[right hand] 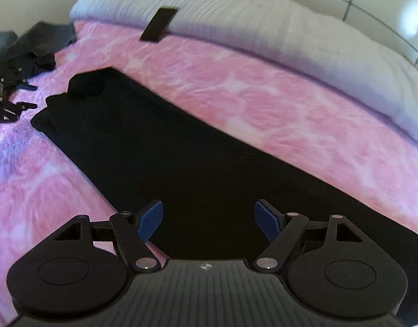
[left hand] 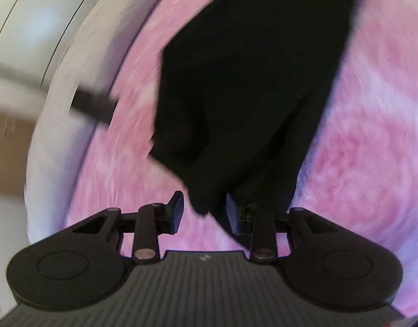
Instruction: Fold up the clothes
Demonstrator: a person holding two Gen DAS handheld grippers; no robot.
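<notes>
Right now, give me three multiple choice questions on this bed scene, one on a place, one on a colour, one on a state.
1. Where does the small dark flat object lie?
A. on the pale duvet's edge
B. on the black garment
C. on the floor

2. What colour is the blanket?
A. green
B. pink
C. yellow

3. How are the right gripper fingers?
A. shut on cloth
B. open
C. out of view

Answers: 1 A, it overlaps the pale duvet; 2 B, pink mottled pile; 3 B, blue pads stand apart over the black garment.
</notes>
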